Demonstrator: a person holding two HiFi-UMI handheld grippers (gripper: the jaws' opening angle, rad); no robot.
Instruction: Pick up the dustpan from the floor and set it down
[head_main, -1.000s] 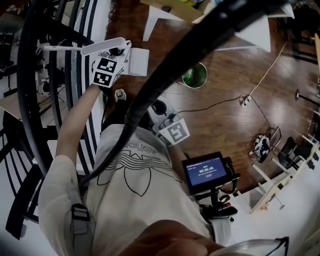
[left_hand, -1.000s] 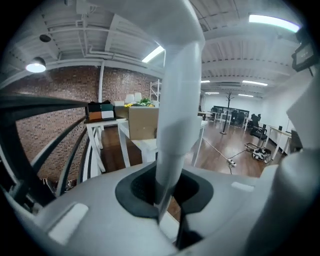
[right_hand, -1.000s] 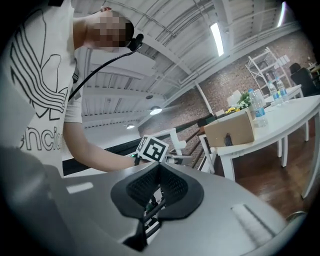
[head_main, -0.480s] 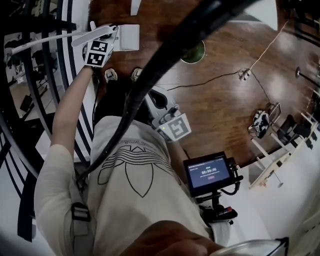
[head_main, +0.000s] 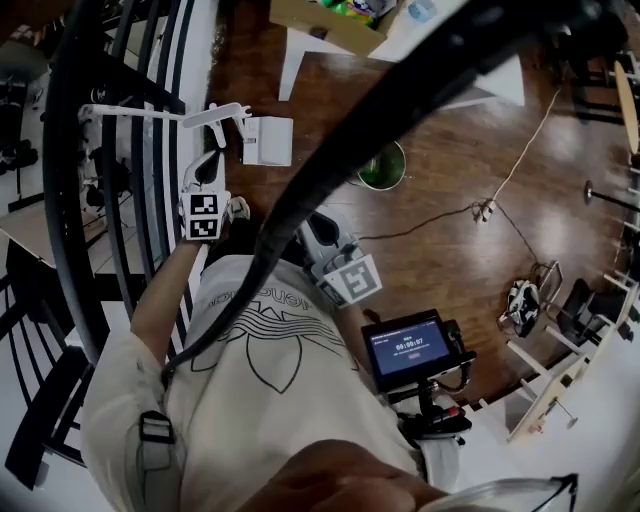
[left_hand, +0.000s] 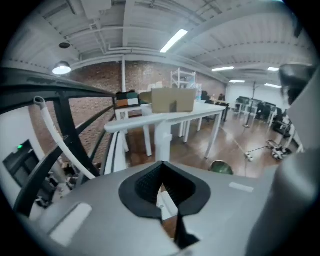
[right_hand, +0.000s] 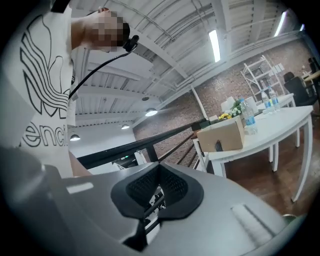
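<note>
On the brown wooden floor (head_main: 450, 250) beside the black metal railing (head_main: 60, 200), the white long-handled plastic dustpan (head_main: 268, 140) stands free, near but apart from the left gripper (head_main: 205, 172), jaws closed on nothing; right gripper (right_hand: 159, 192) by the person's white shirt (head_main: 260, 400), jaws together, empty.

The dustpan (head_main: 270, 140) is white, the wood floor (head_main: 450, 265) brown, the bin (head_main: 383, 168) green, the shirt (head_main: 250, 400) white with black lines
</note>
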